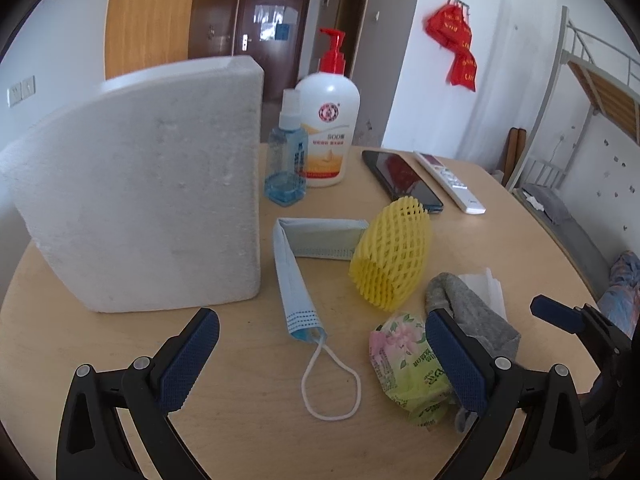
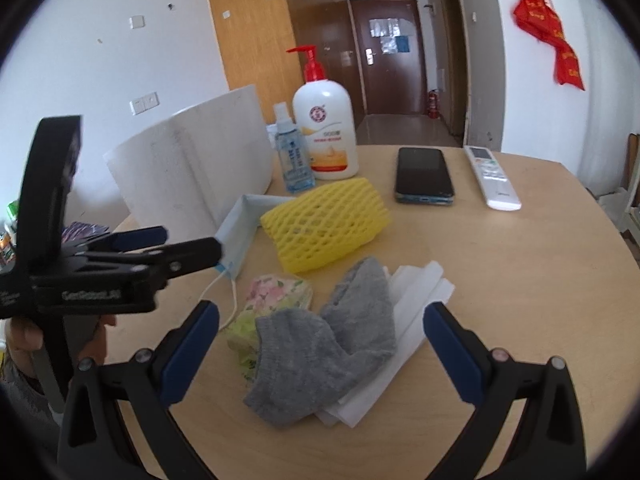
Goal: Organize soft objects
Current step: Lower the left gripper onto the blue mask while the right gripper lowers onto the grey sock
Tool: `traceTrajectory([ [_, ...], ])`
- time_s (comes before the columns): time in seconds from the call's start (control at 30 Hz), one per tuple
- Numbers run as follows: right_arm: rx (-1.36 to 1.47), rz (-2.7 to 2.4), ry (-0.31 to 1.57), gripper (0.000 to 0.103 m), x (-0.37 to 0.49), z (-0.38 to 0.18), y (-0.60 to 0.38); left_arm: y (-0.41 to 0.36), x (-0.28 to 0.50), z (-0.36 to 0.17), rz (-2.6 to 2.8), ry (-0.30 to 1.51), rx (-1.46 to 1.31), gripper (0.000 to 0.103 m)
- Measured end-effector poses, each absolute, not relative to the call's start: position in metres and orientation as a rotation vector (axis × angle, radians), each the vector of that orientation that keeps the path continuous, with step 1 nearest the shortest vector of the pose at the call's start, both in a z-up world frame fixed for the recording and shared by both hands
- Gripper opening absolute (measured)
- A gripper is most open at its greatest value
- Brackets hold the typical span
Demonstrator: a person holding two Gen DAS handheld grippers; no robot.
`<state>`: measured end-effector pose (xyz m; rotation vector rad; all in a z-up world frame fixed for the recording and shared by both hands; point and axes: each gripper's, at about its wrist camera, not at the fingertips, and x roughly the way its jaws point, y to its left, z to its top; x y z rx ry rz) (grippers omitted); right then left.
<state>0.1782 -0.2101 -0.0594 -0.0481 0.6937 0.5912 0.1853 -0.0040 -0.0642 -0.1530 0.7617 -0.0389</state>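
Note:
A white foam box (image 1: 136,196) stands at the table's left, also in the right wrist view (image 2: 192,160). A blue face mask (image 1: 296,276), yellow foam net (image 1: 394,248), green tissue pack (image 1: 408,364), grey sock (image 1: 472,312) and white tissues (image 1: 486,284) lie beside it. My left gripper (image 1: 320,360) is open above the mask's ear loop. My right gripper (image 2: 320,352) is open around the grey sock (image 2: 324,344), which lies on white tissues (image 2: 408,308), by the tissue pack (image 2: 276,292), net (image 2: 324,224) and mask (image 2: 240,228).
A lotion pump bottle (image 1: 326,120), blue spray bottle (image 1: 286,160), phone (image 1: 400,178) and white remote (image 1: 450,182) sit at the table's far side. The left gripper's body (image 2: 100,272) shows at the right wrist view's left. A bunk bed (image 1: 592,120) stands right.

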Motion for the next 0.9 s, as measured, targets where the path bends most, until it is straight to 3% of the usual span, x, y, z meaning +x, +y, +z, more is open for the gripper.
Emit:
traceTrajectory([
  [0.17, -0.099, 0.603, 0.703, 0.093, 0.182, -0.064, -0.203, -0.008, 0.196, -0.07, -0.038, 0.792, -0.15, 0.103],
  [0.47, -0.087, 0.624, 0.747, 0.092, 0.197, -0.075, -0.205, -0.006, 0.211, -0.082, -0.021, 0.849, -0.16, 0.101],
  [0.53, -0.087, 0.634, 0.757, 0.09, 0.198, -0.077, -0.205, -0.006, 0.213, -0.084, -0.017, 0.859, -0.159, 0.097],
  [0.6, -0.096, 0.641, 0.774, 0.075, 0.199, -0.08, -0.203, -0.005, 0.215, -0.087, -0.015, 0.868, -0.162, 0.096],
  [0.9, -0.112, 0.649, 0.801, 0.074, 0.197, -0.083, -0.202, -0.001, 0.222, -0.094, -0.015, 0.897, -0.178, 0.082],
])
